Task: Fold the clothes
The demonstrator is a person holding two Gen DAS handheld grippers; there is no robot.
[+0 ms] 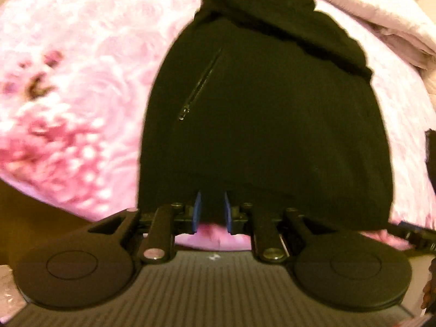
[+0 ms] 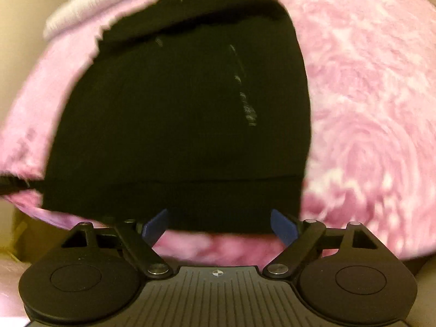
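The pink floral blanket (image 1: 68, 87) covers the surface; the black garment (image 1: 261, 125) lies flat on it, partly folded, with a zipped pocket (image 1: 200, 84) toward its left side. The left gripper (image 1: 212, 212) is at the garment's near hem, blue pads narrowly parted; the hem sits between them, and whether they pinch it cannot be told. In the right wrist view, the right gripper (image 2: 219, 224) is also at the near hem (image 2: 174, 204); its blue fingers (image 2: 283, 224) are spread wide, holding nothing.
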